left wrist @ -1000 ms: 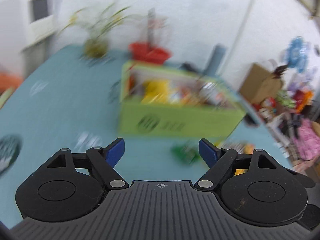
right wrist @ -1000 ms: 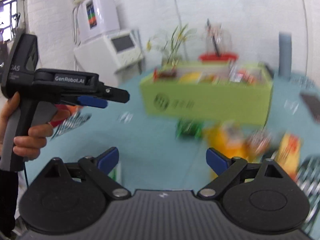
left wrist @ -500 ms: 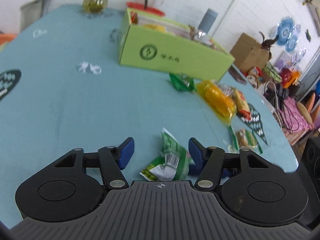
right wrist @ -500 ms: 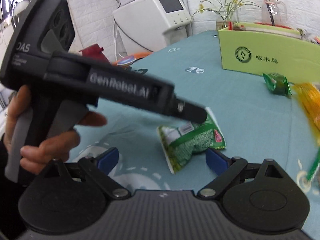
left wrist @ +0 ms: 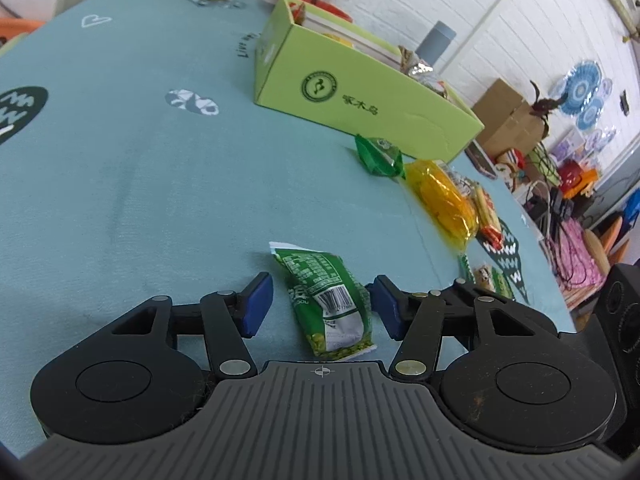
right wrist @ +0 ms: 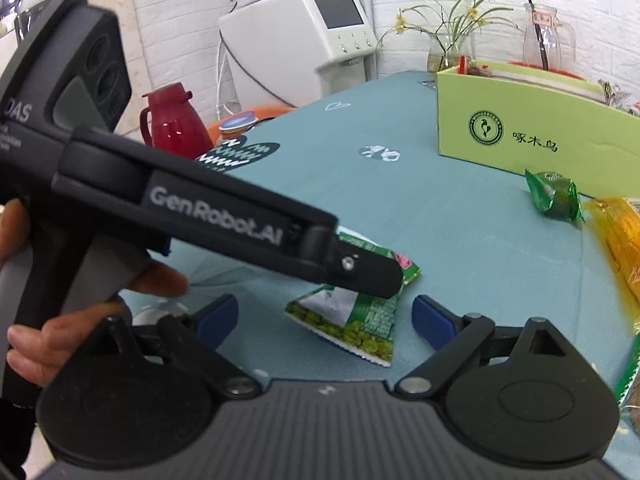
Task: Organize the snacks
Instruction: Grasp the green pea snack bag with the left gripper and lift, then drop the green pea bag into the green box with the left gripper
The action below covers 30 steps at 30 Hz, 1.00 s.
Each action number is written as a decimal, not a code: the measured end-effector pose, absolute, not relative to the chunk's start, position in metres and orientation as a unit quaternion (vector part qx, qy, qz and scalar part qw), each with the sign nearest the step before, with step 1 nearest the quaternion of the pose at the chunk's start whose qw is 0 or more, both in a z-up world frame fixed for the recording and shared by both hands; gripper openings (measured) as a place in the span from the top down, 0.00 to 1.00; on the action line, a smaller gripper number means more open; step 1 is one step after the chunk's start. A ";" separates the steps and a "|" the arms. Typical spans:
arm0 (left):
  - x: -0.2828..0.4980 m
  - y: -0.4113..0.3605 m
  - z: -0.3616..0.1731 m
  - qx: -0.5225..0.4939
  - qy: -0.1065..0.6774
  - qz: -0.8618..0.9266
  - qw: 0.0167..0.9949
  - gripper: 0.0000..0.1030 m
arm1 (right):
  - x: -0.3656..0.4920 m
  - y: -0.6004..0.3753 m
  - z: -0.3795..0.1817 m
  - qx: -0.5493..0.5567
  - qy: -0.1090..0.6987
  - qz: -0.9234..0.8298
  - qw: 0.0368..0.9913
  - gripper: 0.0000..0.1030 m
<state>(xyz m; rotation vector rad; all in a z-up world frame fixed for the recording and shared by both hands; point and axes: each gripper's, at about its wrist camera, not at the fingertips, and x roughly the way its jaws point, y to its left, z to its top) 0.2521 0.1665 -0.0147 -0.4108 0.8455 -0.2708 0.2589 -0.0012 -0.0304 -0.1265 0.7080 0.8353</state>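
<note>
A green pea snack packet (left wrist: pixel 326 300) lies flat on the teal tablecloth between the fingers of my left gripper (left wrist: pixel 322 306), which is open around it with a gap on each side. My right gripper (right wrist: pixel 324 318) is open and empty just behind the same packet (right wrist: pixel 356 320); the left gripper's body (right wrist: pixel 192 208) crosses that view over the packet. The green cardboard box (left wrist: pixel 360 92) with several snacks inside stands farther back. A small green packet (left wrist: pixel 378 156), an orange packet (left wrist: pixel 444 200) and a red-yellow bar (left wrist: pixel 488 216) lie in front of it.
A glass vase with flowers (right wrist: pixel 446 46) and a glass jug (right wrist: pixel 546 38) stand behind the box. A red thermos (right wrist: pixel 174 120) and a white dispenser (right wrist: pixel 304 40) are off the table's left. More small packets (left wrist: pixel 486 276) lie near the table's right edge.
Both grippers have dropped toward the table and come close to the green pea packet. The left gripper's fingers now straddle it, lower than half a second ago.
</note>
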 end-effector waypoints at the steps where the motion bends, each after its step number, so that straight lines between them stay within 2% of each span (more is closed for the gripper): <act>1: 0.251 0.165 -0.015 -0.190 0.405 -0.129 0.885 0.68 | 0.258 -0.002 -0.032 -0.062 0.332 0.399 0.853 0.09; 2: 0.250 0.165 -0.015 -0.187 0.404 -0.127 0.886 0.69 | 0.258 -0.001 -0.033 -0.062 0.328 0.397 0.855 0.12; 3: 0.249 0.165 -0.017 -0.188 0.405 -0.133 0.885 0.82 | 0.257 -0.001 -0.033 -0.066 0.322 0.393 0.859 0.21; 4: 0.248 0.165 -0.018 -0.199 0.407 -0.144 0.880 0.90 | 0.256 0.000 -0.033 -0.071 0.318 0.391 0.861 0.25; 5: 0.247 0.165 -0.019 -0.205 0.408 -0.141 0.878 0.91 | 0.256 -0.002 -0.031 -0.073 0.317 0.382 0.865 0.32; 7: 0.246 0.162 -0.015 -0.204 0.408 -0.138 0.879 0.95 | 0.257 -0.009 -0.028 -0.049 0.323 0.388 0.862 0.34; 15: 0.288 0.126 0.037 -0.182 0.360 -0.189 0.895 0.95 | 0.287 -0.044 0.019 -0.050 0.258 0.340 0.903 0.33; 23: 0.416 0.089 0.112 -0.118 0.307 -0.216 0.919 0.95 | 0.401 -0.049 0.077 -0.113 0.203 0.295 0.927 0.33; 26: 0.464 0.084 0.113 -0.115 0.310 -0.212 0.919 0.95 | 0.447 -0.053 0.077 -0.106 0.216 0.290 0.926 0.33; 30: 0.511 0.076 0.085 -0.100 0.337 -0.205 0.913 0.95 | 0.495 -0.058 0.056 -0.095 0.254 0.287 0.919 0.33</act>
